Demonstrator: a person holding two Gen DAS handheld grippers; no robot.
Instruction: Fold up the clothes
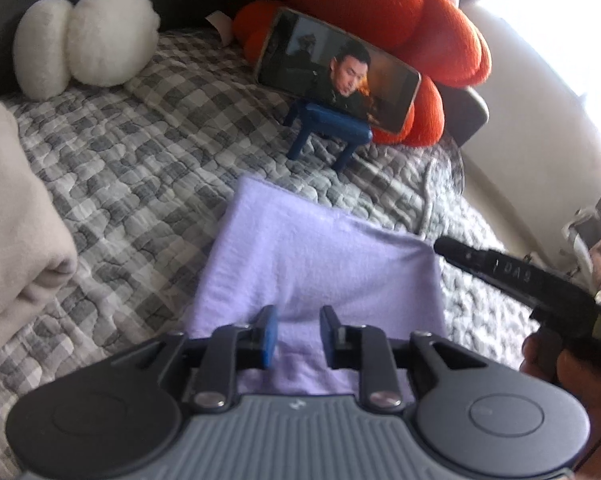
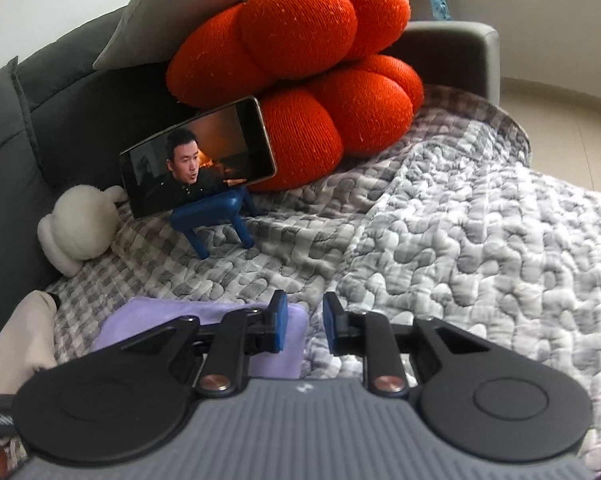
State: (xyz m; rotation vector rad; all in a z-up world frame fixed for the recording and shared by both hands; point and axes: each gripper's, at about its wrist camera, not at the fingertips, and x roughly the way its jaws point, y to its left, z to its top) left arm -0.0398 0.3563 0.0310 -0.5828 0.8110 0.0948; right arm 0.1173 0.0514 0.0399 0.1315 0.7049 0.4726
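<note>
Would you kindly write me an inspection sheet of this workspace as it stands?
Surface: grey checked quilt over a sofa, rumpled.
Job's things: lilac cloth folded flat; beige garment beside it.
Clutter: phone playing video on blue stand; orange cushion; white plush.
Tongs: left tongs open over the lilac cloth; right tongs open at its edge, both empty.
Cables: nothing seen.
Surroundings: dark sofa back, pale floor.

A grey-and-white checked quilted cover (image 1: 148, 168) spreads over the sofa seat — on it lie a folded lilac cloth (image 1: 320, 256), a folded beige garment (image 1: 16, 216), a white plush toy (image 1: 84, 36), an orange lobed cushion (image 2: 300, 80) and a blue four-legged stand (image 2: 216, 216) propping a phone (image 2: 198, 156).
</note>
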